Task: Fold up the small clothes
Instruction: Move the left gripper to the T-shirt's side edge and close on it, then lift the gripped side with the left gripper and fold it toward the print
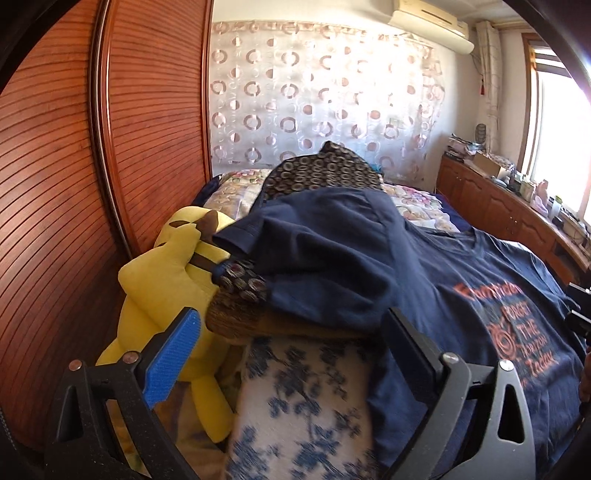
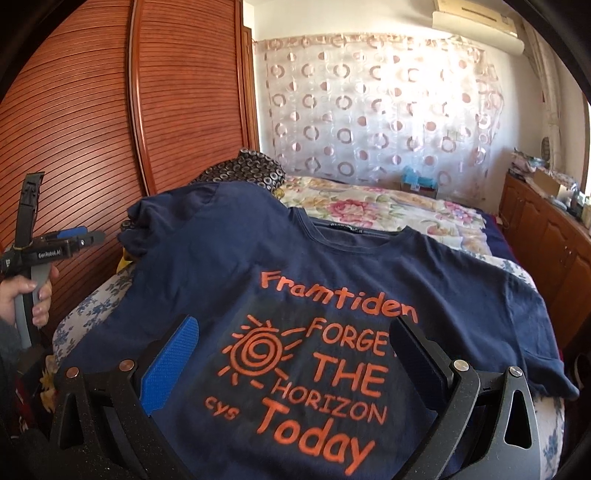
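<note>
A navy T-shirt (image 2: 332,280) lies front-up across a bed, filling the lower middle of the right wrist view; orange print on the chest reads "Framtiden FORGE THE HORIZON Today" beside a spiral sun. Its collar points toward the far wall. One sleeve (image 1: 310,254) is draped up over a heap at the left of the bed, seen in the centre of the left wrist view, where it rests on a dark cloth with ring pattern (image 1: 317,173). A yellow plush toy (image 1: 166,288) leans beside that heap at the left, against the wardrobe.

The bed carries a white cover with blue flowers (image 1: 295,398) in the lower part of the frame and a floral quilt (image 2: 376,210) farther back. A reddish wooden wardrobe with slatted doors (image 2: 110,110) fills the upper left. A sheer curtain with circle pattern (image 2: 380,110) hangs on the back wall, an air conditioner (image 2: 476,18) sits at the upper right, and a low wooden cabinet (image 2: 546,236) with clutter on top runs along the right under a bright window (image 1: 557,147).

The left claw (image 1: 291,350) is spread open, holding nothing, over the blue-flowered cover. The right claw (image 2: 291,358) is also wide open and empty above the shirt's print. A hand (image 2: 26,299) grips the left tool's handle at the left edge of the right wrist view.
</note>
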Action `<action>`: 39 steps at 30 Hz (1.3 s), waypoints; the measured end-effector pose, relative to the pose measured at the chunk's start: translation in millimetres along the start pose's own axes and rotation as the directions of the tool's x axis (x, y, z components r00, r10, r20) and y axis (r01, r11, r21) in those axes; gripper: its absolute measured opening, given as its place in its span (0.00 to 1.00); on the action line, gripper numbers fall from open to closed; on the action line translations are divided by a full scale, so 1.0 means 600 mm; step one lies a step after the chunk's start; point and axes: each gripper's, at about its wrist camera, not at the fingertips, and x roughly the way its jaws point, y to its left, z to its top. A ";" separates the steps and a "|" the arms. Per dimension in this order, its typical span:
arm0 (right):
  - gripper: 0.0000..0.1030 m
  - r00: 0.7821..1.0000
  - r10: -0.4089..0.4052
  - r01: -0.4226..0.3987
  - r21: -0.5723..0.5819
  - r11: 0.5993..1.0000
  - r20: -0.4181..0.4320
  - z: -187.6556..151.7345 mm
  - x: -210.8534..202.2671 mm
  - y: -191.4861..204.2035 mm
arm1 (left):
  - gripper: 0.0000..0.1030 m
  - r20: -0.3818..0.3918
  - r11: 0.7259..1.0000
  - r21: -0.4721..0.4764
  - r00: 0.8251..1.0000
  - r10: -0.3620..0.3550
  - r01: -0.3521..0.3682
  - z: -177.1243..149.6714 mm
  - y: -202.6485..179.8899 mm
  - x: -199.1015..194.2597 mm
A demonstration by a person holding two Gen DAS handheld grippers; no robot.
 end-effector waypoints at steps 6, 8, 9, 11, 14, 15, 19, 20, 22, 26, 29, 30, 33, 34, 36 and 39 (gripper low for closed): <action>1.00 1.000 0.006 -0.006 -0.007 1.000 -0.030 0.035 0.028 -0.020 | 0.93 0.002 1.000 -0.009 1.000 0.006 -0.006 0.046 0.026 0.033; 1.00 0.999 0.011 -0.011 -0.006 1.000 -0.037 0.047 0.046 -0.019 | 0.86 0.001 1.000 -0.008 1.000 -0.005 0.005 0.059 0.031 0.045; 1.00 0.999 0.015 -0.015 -0.005 1.000 -0.041 0.052 0.055 -0.018 | 0.83 -0.010 1.000 -0.016 1.000 -0.015 0.015 0.068 0.035 0.056; 1.00 0.998 0.024 -0.024 -0.006 1.000 -0.054 0.061 0.070 -0.016 | 0.78 -0.026 0.999 -0.036 0.999 -0.027 0.026 0.079 0.045 0.074; 1.00 0.997 0.034 -0.034 -0.008 0.999 -0.072 0.080 0.097 -0.019 | 0.64 -0.057 0.997 -0.072 0.997 -0.042 0.038 0.090 0.064 0.103; 1.00 0.996 0.037 -0.038 -0.006 0.999 -0.077 0.084 0.105 -0.021 | 0.59 -0.070 0.996 -0.084 0.996 -0.046 0.040 0.092 0.070 0.111; 1.00 0.993 0.047 -0.046 0.009 0.999 -0.105 0.099 0.137 -0.034 | 0.49 -0.120 0.993 -0.106 0.991 -0.059 0.047 0.096 0.083 0.140; 1.00 0.992 0.049 -0.048 0.012 0.999 -0.113 0.103 0.145 -0.036 | 0.41 -0.125 0.994 -0.102 0.990 -0.060 0.048 0.094 0.082 0.143; 1.00 0.991 0.049 -0.048 0.014 0.999 -0.125 0.109 0.157 -0.042 | 0.32 -0.132 0.995 -0.088 0.989 -0.063 0.051 0.093 0.080 0.145; 1.00 0.989 0.055 -0.052 0.023 0.998 -0.136 0.116 0.174 -0.054 | 0.05 -0.137 0.998 -0.042 0.989 -0.057 0.052 0.101 0.064 0.136; 1.00 0.989 0.062 -0.057 0.036 0.998 -0.136 0.123 0.185 -0.062 | 0.05 -0.119 0.998 0.001 0.991 -0.067 0.067 0.121 0.046 0.116; 1.00 0.989 0.063 -0.058 0.038 0.998 -0.134 0.122 0.187 -0.064 | 0.05 -0.114 0.997 0.014 0.991 -0.069 0.071 0.127 0.040 0.110; 1.00 0.989 0.065 -0.060 0.045 0.997 -0.129 0.123 0.194 -0.069 | 0.05 -0.096 0.994 0.040 0.991 -0.095 0.099 0.150 0.020 0.092; 1.00 0.990 0.066 -0.060 0.050 0.997 -0.128 0.123 0.195 -0.073 | 0.05 -0.089 0.993 0.048 0.990 -0.108 0.112 0.160 0.010 0.085; 1.00 0.990 0.063 -0.057 0.058 0.997 -0.122 0.121 0.193 -0.077 | 0.05 -0.075 0.987 0.076 0.988 -0.138 0.144 0.177 -0.015 0.074; 1.00 0.992 0.052 -0.044 0.069 0.997 -0.111 0.120 0.185 -0.082 | 0.05 -0.064 0.967 0.122 0.974 -0.216 0.222 0.206 -0.071 0.068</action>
